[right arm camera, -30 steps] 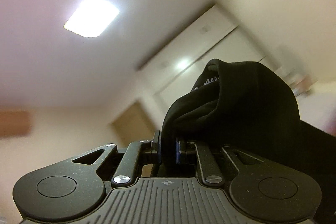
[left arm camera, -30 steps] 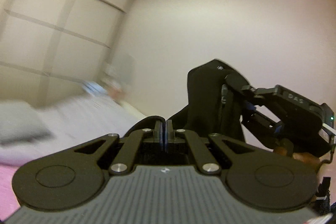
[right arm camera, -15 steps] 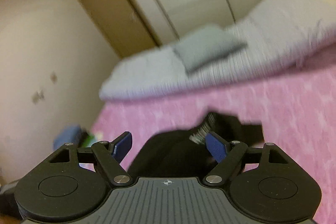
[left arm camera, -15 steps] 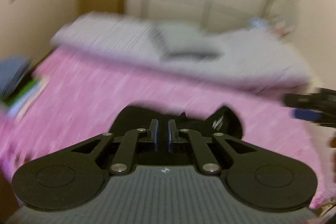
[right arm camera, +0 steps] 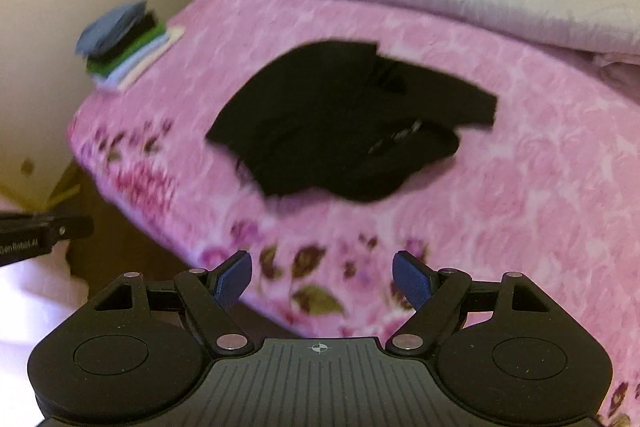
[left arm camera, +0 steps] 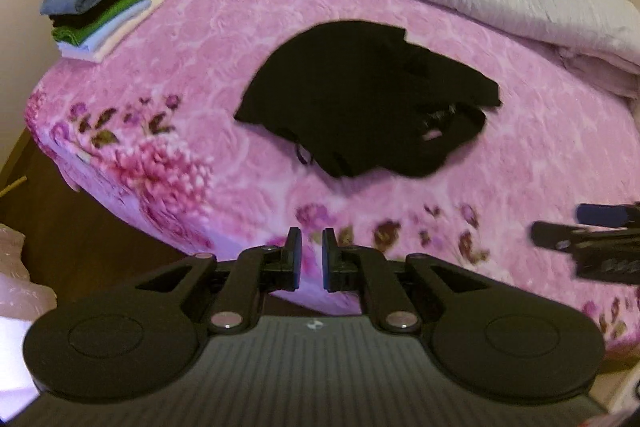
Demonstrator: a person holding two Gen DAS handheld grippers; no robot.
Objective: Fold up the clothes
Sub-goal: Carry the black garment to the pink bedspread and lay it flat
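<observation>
While the black garment (left arm camera: pixel 360 95) is lying crumpled mid-bed on the pink floral blanket (left arm camera: pixel 192 39), left gripper (left arm camera: pixel 308 259) jaws just opening slightly, gripping nothing, right gripper (right arm camera: pixel 322 277) gaping wide, empty.

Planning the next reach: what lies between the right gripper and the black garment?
Only bare pink floral blanket separates the right gripper from the black garment; the right wrist view shows it.

left tool (left arm camera: pixel 307 254) just opening, right tool (right arm camera: pixel 322 277) wide
</observation>
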